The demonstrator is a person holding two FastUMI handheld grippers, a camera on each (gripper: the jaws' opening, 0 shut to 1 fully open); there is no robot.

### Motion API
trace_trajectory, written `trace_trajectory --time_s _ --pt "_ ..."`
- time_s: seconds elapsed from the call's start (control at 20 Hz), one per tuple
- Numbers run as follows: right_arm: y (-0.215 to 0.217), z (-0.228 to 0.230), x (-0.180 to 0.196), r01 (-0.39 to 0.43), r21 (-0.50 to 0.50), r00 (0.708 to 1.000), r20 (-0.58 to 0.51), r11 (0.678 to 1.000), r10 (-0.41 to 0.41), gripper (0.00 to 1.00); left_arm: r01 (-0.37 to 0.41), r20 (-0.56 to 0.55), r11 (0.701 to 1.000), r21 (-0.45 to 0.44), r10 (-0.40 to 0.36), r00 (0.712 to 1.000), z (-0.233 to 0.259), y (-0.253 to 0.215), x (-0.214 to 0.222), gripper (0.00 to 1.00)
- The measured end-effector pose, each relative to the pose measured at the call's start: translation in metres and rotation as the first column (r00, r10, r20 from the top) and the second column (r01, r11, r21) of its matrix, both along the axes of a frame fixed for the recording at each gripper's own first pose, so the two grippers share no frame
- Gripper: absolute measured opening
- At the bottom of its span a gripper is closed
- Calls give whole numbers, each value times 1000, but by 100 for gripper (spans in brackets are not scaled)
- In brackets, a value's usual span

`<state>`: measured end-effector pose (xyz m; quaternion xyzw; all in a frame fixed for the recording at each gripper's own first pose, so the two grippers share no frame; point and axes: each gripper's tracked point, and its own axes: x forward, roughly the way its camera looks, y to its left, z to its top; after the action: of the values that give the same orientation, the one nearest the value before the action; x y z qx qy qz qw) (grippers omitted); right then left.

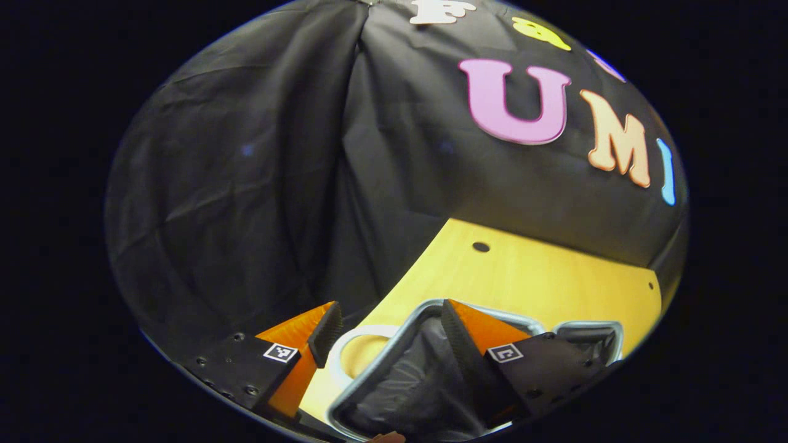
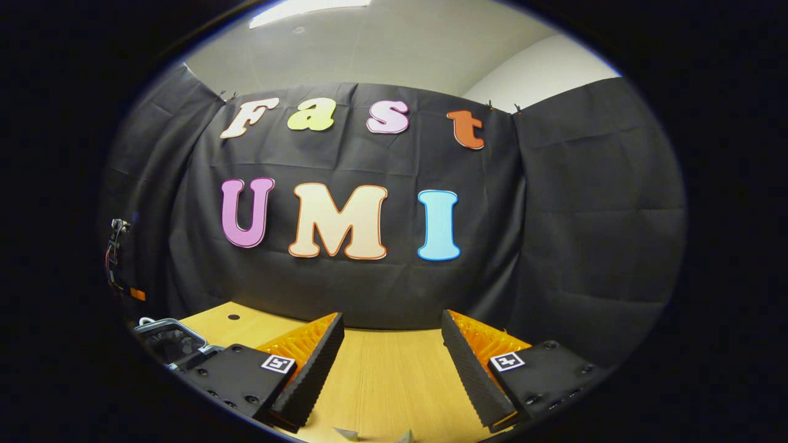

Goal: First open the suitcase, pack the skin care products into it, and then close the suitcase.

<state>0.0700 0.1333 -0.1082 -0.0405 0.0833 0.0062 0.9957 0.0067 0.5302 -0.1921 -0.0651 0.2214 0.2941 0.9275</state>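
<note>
The left gripper point(image 1: 385, 332) hangs over the near end of the wooden surface point(image 1: 523, 277), above an open container with a grey metal rim and dark lining, likely the suitcase point(image 1: 394, 381); a white ring point(image 1: 345, 344) lies just beside it; its jaws stand wide apart, holding nothing, one finger crossing in front of the lining, though contact cannot be told; the right gripper point(image 2: 391, 360) faces bare wood well to the side, probably waiting its turn, jaws likewise spread and empty; the suitcase's rim point(image 2: 163, 329) sits off to its left.
</note>
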Motion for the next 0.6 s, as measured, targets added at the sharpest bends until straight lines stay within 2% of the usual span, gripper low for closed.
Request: trace_trajectory --time_s 0.2,0.35,0.6 --pt "-13 10 3 -64 12 998 29 998 64 98 57 86 998 28 -59 995 36 -72 18 94" --pt "-26 11 3 -99 26 995 31 995 98 99 129 108 989 69 -136 985 56 -125 32 96" --pt "-50 11 4 -143 51 990 26 988 142 99 224 117 972 70 -231 966 61 -208 46 96"
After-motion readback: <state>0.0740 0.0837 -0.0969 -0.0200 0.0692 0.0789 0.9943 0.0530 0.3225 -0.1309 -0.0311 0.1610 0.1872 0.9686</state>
